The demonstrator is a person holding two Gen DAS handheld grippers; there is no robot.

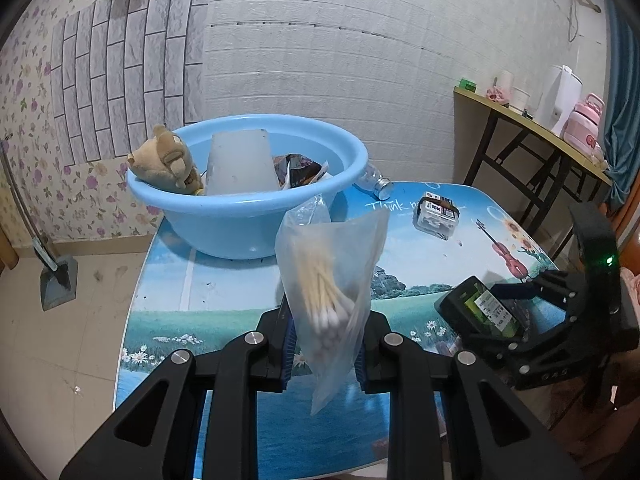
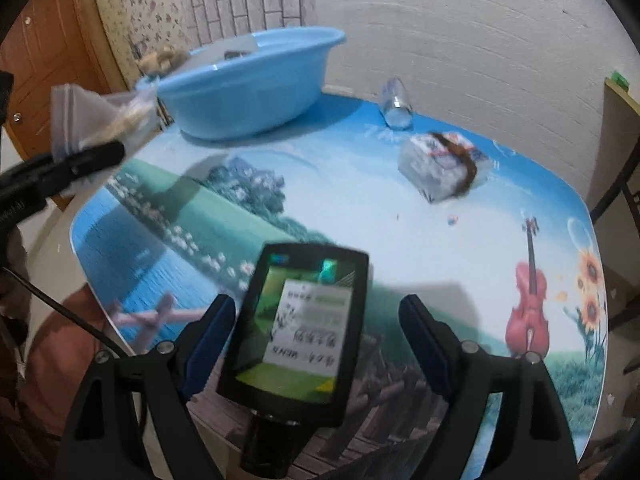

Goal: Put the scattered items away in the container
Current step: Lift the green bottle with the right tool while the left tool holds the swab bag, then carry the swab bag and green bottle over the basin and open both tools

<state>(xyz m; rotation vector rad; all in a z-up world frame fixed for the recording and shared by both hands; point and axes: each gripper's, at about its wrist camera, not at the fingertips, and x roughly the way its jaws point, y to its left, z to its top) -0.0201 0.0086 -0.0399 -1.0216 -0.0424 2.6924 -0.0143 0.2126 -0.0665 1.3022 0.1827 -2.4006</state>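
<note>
Scenic-print table point(image 1: 224, 292) carries a blue basin point(image 1: 224, 216) (toy and cup inside). Left gripper point(image 1: 325, 354) pinches a bag of cotton swabs point(image 1: 330, 280) just before the basin. Right gripper point(image 2: 316, 344) gapes around a black box point(image 2: 298, 332), well short of the basin.

Blue basin point(image 1: 240, 224) at table's far left, w/ plush bear point(image 1: 164, 160), upturned cup point(image 1: 240, 164) & snack packet point(image 1: 300, 170) inside. Clear bag of cotton swabs point(image 1: 332, 280) held upright. Black box point(image 2: 296, 332), small pack point(image 1: 436, 214) & bottle point(image 1: 374, 184) lie on the table.

1 blue basin point(image 1: 248, 236), 1 swab bag point(image 1: 332, 280), 1 black bottle point(image 2: 296, 332), 1 clear bottle point(image 1: 374, 184), 1 small box point(image 1: 436, 216)
</note>
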